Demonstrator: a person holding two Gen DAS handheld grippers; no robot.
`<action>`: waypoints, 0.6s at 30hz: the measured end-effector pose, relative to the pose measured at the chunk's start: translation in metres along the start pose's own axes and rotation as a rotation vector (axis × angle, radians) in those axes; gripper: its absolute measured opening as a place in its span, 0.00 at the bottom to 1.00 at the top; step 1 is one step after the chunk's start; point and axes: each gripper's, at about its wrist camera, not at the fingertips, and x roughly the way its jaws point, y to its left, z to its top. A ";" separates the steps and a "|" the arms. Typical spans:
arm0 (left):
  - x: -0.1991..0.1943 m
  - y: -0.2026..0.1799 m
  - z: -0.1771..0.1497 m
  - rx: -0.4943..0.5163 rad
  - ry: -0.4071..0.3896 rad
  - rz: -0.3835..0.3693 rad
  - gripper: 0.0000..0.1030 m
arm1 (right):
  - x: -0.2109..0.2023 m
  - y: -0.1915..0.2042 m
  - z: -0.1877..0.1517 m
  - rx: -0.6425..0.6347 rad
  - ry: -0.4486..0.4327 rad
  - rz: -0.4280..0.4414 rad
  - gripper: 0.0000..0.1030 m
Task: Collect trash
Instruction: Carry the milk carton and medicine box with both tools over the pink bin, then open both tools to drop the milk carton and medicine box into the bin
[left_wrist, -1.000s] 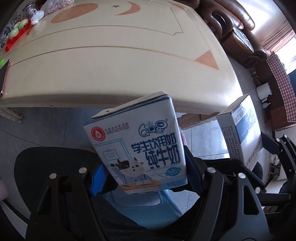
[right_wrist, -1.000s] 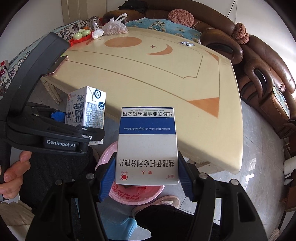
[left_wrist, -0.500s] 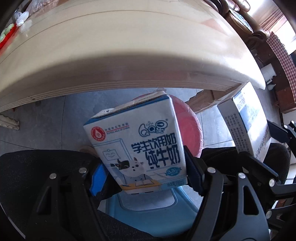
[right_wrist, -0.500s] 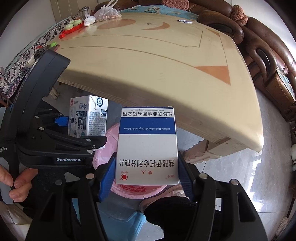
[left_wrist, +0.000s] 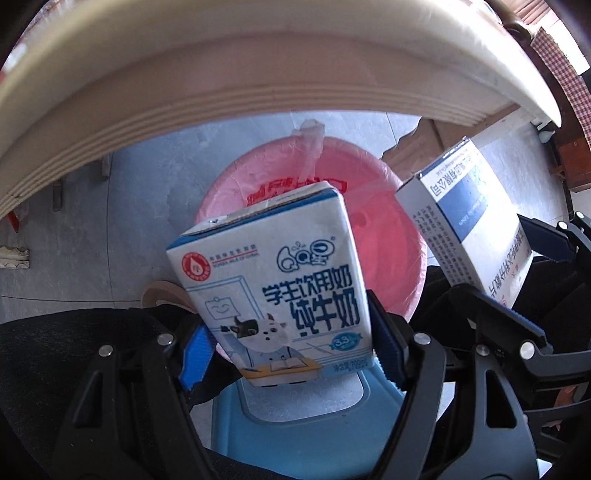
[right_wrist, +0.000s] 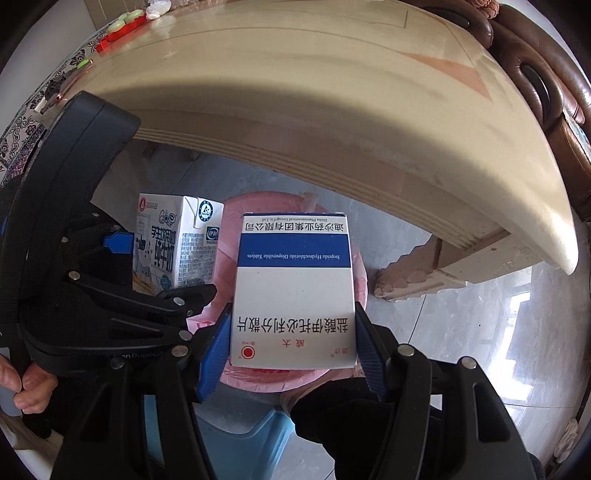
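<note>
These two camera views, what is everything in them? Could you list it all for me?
milk carton: one, white and blue, clamped in the left gripper above the bin
medicine box: one, white and blue, clamped in the right gripper above the bin
bin: one, lined with a pink bag, on the floor under the table edge
table: one, cream, overhead
stool: one, light blue, beneath the grippers
sofa: brown, behind the table
hand: one, bottom left of the right view
</note>
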 end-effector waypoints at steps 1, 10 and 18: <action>0.004 0.000 0.001 -0.001 0.013 -0.005 0.70 | 0.006 -0.002 -0.001 0.008 0.009 0.003 0.58; 0.047 0.015 0.007 -0.031 0.130 -0.064 0.70 | 0.058 -0.016 -0.004 0.041 0.090 0.016 0.58; 0.082 0.021 0.026 -0.089 0.216 -0.110 0.70 | 0.096 -0.017 -0.012 0.026 0.165 0.029 0.58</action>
